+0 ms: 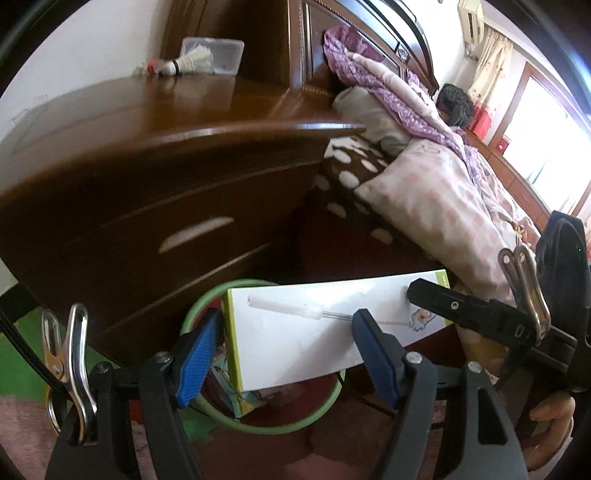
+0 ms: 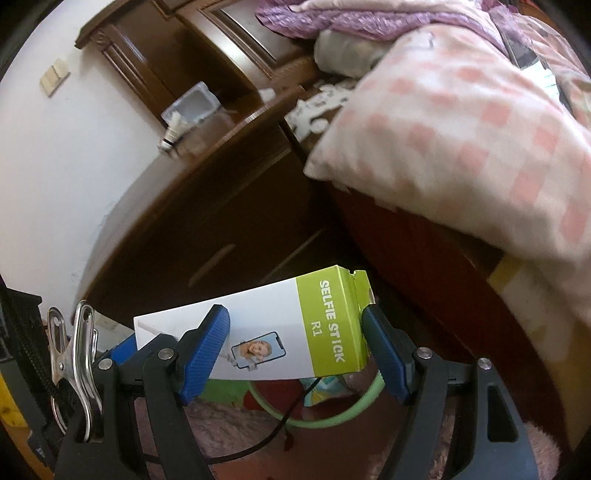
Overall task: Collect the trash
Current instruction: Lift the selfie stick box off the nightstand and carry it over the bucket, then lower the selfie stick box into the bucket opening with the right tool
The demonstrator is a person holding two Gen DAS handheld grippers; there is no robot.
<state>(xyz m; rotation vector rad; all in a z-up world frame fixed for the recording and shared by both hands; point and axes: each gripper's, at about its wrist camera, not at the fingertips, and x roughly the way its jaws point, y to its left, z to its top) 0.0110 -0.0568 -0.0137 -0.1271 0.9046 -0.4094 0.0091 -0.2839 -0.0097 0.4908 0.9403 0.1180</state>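
We see a dark wooden nightstand (image 1: 155, 173) with drawers against a white wall (image 1: 92, 40), a clear plastic box (image 1: 216, 53) on top. Beside it stands a bed with a carved wooden headboard (image 1: 354, 33), a pink checked pillow (image 1: 436, 206) and purple bedding (image 1: 399, 92). Daylight pours through a curtained window (image 1: 546, 122). A pink rug (image 2: 229, 417) covers the floor.

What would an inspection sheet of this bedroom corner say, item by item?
Surface: pink fluffy rug on the floor.
Job's things: white-and-green cardboard selfie-stick box above green-rimmed round bin; colourful wrapper inside.
Clutter: white feather shuttlecock, clear plastic tub on brown wooden nightstand.
Grippers: left gripper open; right gripper straddles box, grip unclear.
Cables: thin black cord under box.
Surroundings: pink checked pillow, white wall.
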